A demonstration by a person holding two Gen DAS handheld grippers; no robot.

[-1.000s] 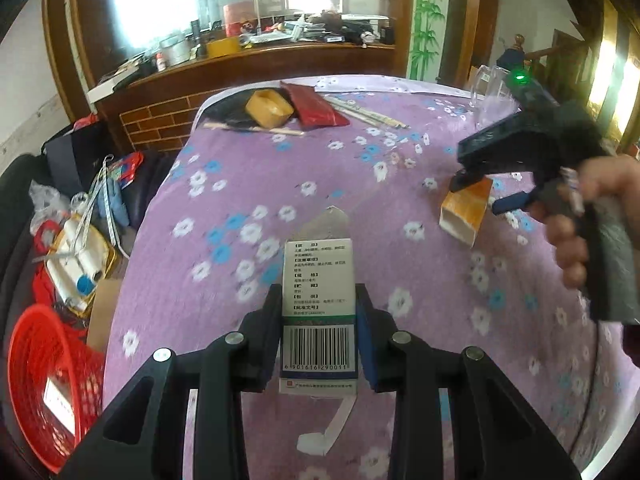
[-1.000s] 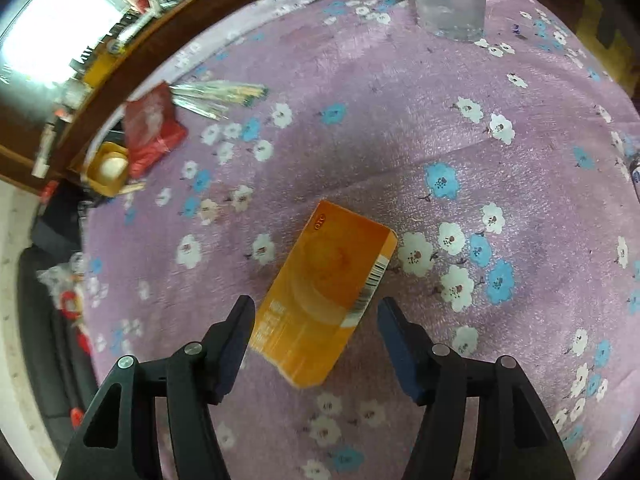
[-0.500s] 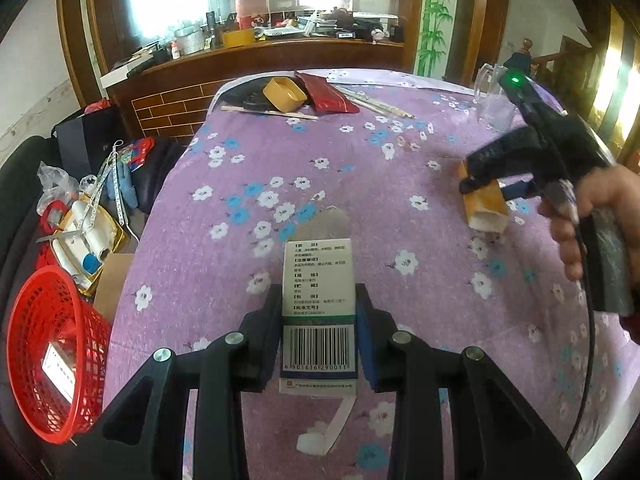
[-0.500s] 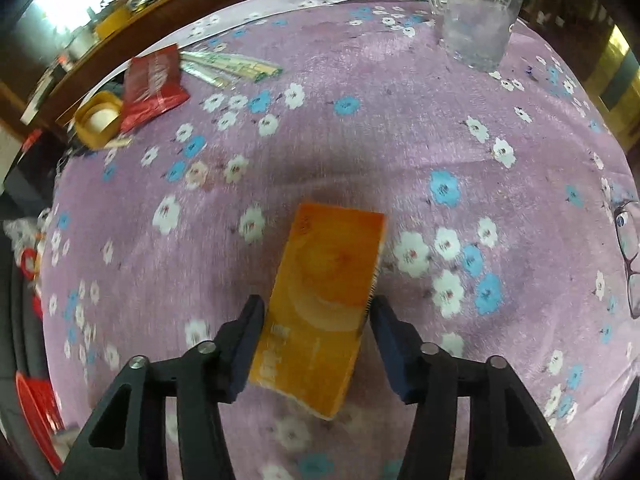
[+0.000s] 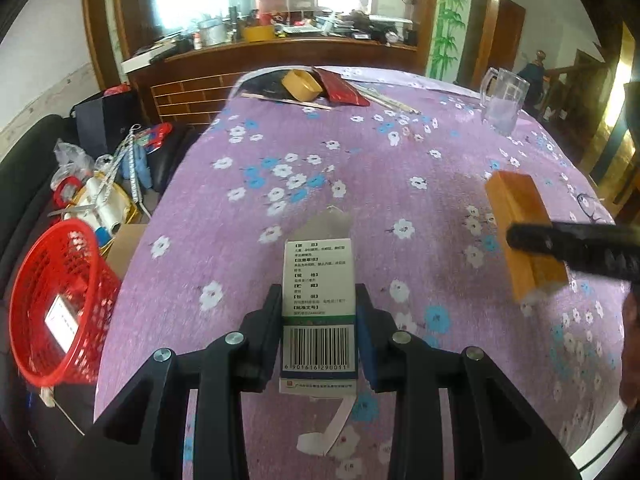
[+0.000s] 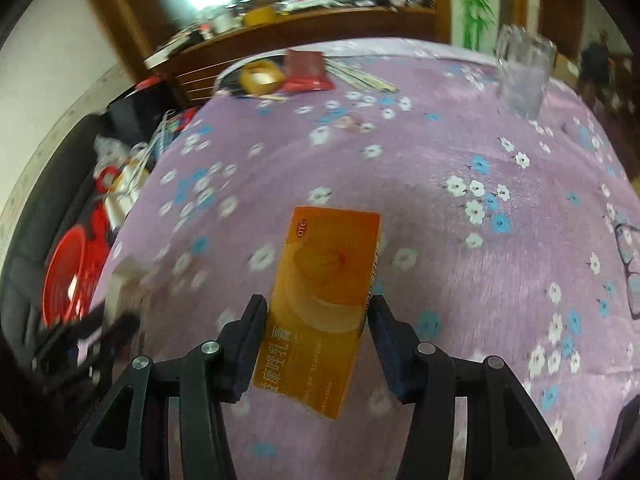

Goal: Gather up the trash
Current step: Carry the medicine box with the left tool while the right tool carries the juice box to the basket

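Purple cloth with white and blue flowers covers the surface (image 5: 400,152) beneath us. Nearest, our left tool (image 5: 318,320) stays clenched on a white medicine box (image 5: 319,312), barcode up, its torn flap dangling. Our right tool (image 6: 318,332) now grips the orange box (image 6: 324,304) on both sides and has raised it off the cloth; a second ago it lay flat between parted fingers. From the left view the orange box (image 5: 524,236) hangs at right, under the black tool. Off the left edge, lower down, sits a red basket (image 5: 60,304) with a card inside, beside a heap of clutter. Farther along stand a glass mug (image 5: 502,106), a yellow tape roll (image 5: 302,84), a red packet (image 5: 340,88) and chopsticks (image 5: 388,100). Beyond them rises a wooden counter under bright windows.
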